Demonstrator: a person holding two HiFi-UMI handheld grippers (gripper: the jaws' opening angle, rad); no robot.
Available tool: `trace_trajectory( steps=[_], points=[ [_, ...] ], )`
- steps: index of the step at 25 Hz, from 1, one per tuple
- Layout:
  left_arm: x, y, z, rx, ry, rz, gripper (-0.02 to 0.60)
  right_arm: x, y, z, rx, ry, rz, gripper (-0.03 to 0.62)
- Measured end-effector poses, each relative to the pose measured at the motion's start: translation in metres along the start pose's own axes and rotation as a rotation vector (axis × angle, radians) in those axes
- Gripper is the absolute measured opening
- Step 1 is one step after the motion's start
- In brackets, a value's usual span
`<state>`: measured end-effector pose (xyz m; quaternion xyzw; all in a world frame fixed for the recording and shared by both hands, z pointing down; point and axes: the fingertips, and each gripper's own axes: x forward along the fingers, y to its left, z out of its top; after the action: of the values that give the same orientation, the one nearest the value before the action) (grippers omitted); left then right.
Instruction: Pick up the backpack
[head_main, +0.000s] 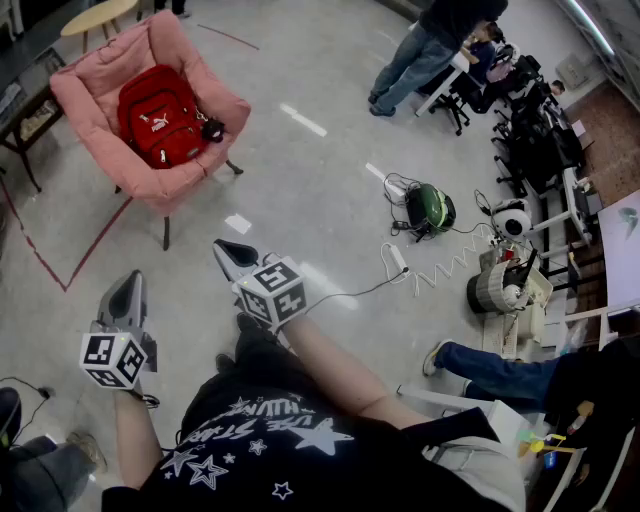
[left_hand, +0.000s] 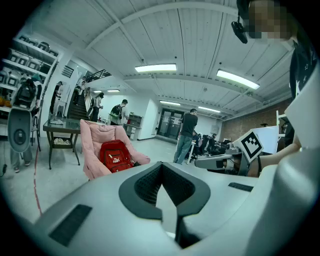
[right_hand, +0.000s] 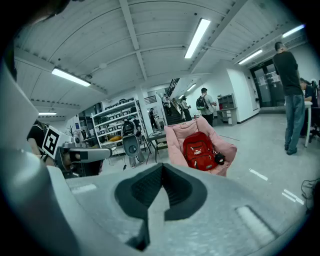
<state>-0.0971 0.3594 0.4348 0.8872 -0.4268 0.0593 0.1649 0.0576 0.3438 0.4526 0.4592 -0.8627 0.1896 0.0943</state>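
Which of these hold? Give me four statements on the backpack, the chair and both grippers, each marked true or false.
1. The red backpack lies in the pink chair. True.
2. The left gripper is shut on the backpack. False: it is shut on nothing, well short of the chair.
3. The right gripper has its jaws together, with nothing between them. True.
4. The chair lies tipped over on the floor. False: it stands upright on its legs.
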Motion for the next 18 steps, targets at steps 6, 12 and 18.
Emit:
trace_trajectory(
  steps=[6,12,18],
  points=[
    [-0.002,-0.003,0.005,0.011,-0.013,-0.046,0.008,-0.005,0.006,0.002,-0.013,-0.005,-0.043,0.0],
    [-0.007,-0.012,0.008,0.031,-0.008,-0.058,0.008,-0.01,0.01,0.006,-0.017,-0.001,-0.035,0.0],
    [-0.018,-0.009,0.009,0.02,-0.011,-0.028,0.008,-0.007,0.011,0.012,-0.009,-0.01,-0.026,0.0]
  ],
)
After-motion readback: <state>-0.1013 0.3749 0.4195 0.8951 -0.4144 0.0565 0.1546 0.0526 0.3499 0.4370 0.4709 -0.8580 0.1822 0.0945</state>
